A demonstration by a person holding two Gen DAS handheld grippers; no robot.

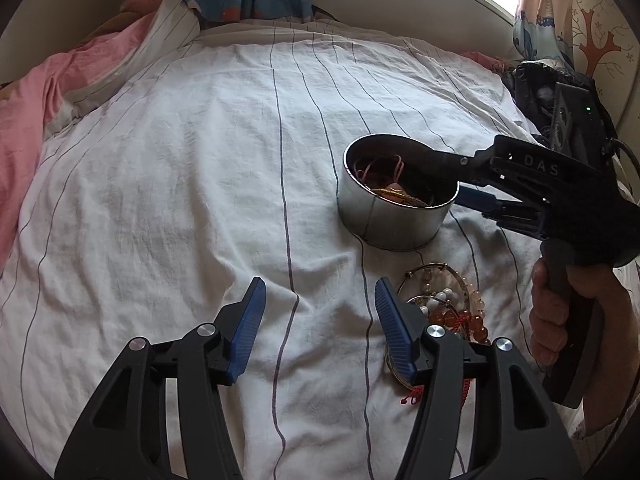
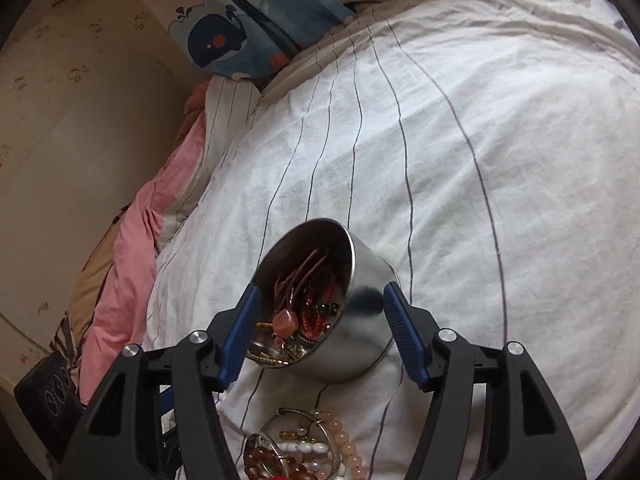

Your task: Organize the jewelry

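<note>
A round metal tin (image 1: 384,220) stands on the bed, holding pink cords, a pink bead and gold pieces (image 2: 296,320). My right gripper (image 1: 444,178) hovers over the tin's mouth with its jaws open. In the right wrist view the tin (image 2: 360,320) lies behind the right gripper (image 2: 322,296), with nothing pinched. A pile of bead bracelets and wire bangles (image 1: 444,308) lies just in front of the tin and shows again as the jewelry pile (image 2: 312,448). My left gripper (image 1: 320,292) stands open over bare sheet, its right finger beside the pile.
The bed is covered by a white sheet with thin dark stripes (image 1: 200,180). A pink blanket (image 1: 36,120) is bunched at the left. A black bag (image 1: 536,80) sits at the far right. A black power strip (image 2: 48,392) lies at the bedside. A hand (image 1: 552,320) holds the right gripper.
</note>
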